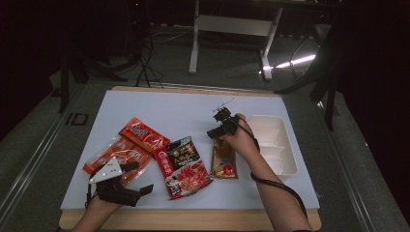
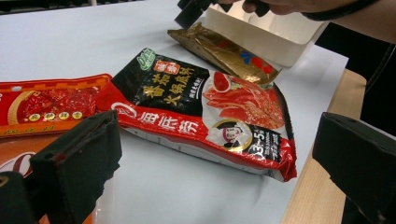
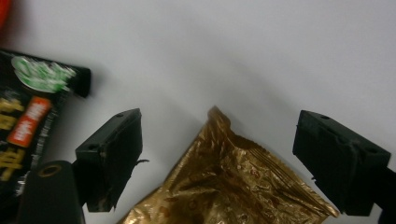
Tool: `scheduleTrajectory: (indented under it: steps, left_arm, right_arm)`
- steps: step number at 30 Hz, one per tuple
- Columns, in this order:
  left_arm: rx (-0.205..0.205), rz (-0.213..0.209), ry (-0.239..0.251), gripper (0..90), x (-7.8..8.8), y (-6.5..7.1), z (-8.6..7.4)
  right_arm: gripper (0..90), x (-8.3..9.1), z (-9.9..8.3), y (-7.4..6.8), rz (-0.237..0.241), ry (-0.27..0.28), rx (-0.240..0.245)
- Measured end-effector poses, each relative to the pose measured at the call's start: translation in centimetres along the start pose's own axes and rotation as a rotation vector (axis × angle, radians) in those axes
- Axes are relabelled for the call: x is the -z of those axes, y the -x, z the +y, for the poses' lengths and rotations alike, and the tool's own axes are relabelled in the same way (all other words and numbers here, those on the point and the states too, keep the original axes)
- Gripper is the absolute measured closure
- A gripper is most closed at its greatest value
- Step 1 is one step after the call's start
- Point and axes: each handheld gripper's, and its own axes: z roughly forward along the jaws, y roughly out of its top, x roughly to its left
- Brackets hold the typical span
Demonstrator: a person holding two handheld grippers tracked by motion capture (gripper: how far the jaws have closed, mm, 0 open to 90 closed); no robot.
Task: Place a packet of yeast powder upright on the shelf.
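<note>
The right gripper [image 3: 218,158] hangs wide open and empty, the gold foil packet [image 3: 229,182] lying between its jaws, long axis running back toward the hand. The left gripper [image 2: 219,172], likewise open, waits well apart.

Red-black hotpot-base pouch [image 2: 205,116], worktop centre: gold Chinese chars "番茄火锅底料" at its 10 o'clock, white "海底捞" on red band, "3-5" by 5 o'clock corner. Other packs' print unreadable.

Dim lab, white-topped table [image 1: 159,108], cables on floor [image 1: 145,67]
</note>
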Motion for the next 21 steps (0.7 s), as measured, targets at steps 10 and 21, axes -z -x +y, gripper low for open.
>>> scheduleTrajectory:
  steps: [10,21]
  left_arm:
    - [0.003,-0.007,-0.011,1.9,-0.1,-0.1,-0.1]
    - [-0.002,-0.006,-0.016,1.9,-0.2,0.0,-0.1]
  right_arm:
    - [18.1,-2.1,-0.1,0.1,-0.008,-0.104,0.004]
    - [55.6,-2.5,-0.7,0.4,0.042,-0.181,-0.025]
